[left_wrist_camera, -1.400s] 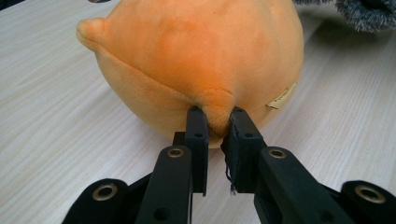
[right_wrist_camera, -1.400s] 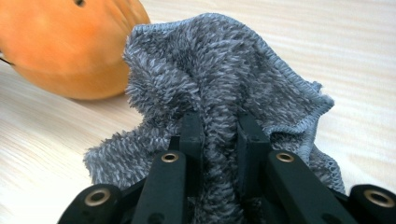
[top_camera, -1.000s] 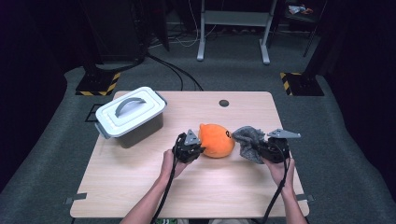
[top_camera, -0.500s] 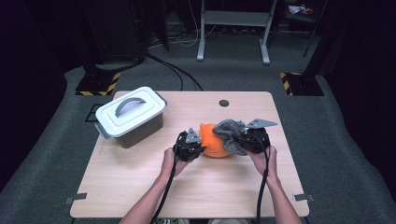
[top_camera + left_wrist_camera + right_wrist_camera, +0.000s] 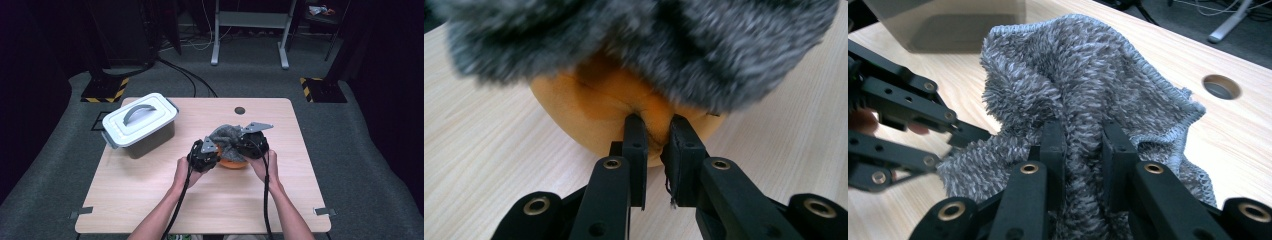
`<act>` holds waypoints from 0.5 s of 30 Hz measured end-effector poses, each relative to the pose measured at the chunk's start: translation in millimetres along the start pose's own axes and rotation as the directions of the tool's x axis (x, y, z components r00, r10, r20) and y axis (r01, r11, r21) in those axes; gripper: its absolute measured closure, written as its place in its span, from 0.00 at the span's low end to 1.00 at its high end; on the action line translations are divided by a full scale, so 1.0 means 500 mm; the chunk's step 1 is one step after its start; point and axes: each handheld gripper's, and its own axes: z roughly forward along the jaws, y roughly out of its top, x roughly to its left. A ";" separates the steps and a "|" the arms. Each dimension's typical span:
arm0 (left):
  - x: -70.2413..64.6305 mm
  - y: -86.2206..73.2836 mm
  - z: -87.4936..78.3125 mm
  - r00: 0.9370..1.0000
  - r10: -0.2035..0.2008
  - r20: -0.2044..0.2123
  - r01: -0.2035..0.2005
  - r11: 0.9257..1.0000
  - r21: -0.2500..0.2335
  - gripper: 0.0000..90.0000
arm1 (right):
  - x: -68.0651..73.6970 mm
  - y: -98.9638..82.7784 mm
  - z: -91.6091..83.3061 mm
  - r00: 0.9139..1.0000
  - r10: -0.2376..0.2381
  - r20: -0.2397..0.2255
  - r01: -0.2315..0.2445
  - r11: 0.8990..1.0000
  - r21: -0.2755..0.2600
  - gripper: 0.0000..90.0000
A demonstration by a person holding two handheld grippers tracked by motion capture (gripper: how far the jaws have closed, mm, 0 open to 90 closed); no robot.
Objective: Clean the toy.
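A lidded box sits near the table's left edge. Left gripper pinches the orange ball at centre. Right gripper, clamped on the grey cloth, has moved left; the cloth now apparently drapes the ball. The near side offers room.

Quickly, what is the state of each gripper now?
Left gripper: shut on the orange soft toy.
Right gripper: shut on the grey fuzzy cloth.

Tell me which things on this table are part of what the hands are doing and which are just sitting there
In use:
- orange soft object, pinched by the left gripper
- grey fuzzy cloth, clamped in the right gripper, draped over the orange object

Lying about:
- lidded white box, back left of the table
- table's cable hole
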 end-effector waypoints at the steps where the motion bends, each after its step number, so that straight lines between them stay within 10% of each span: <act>1: 0.000 0.001 0.000 1.000 0.003 0.000 -0.003 1.000 0.001 0.89 | 0.003 0.001 0.006 1.000 -0.007 0.000 0.007 1.000 0.002 0.84; 15: -0.001 -0.002 0.000 0.999 -0.032 0.013 0.032 0.999 0.009 0.90 | 0.009 -0.008 0.023 0.999 -0.006 0.037 0.005 1.000 0.028 0.84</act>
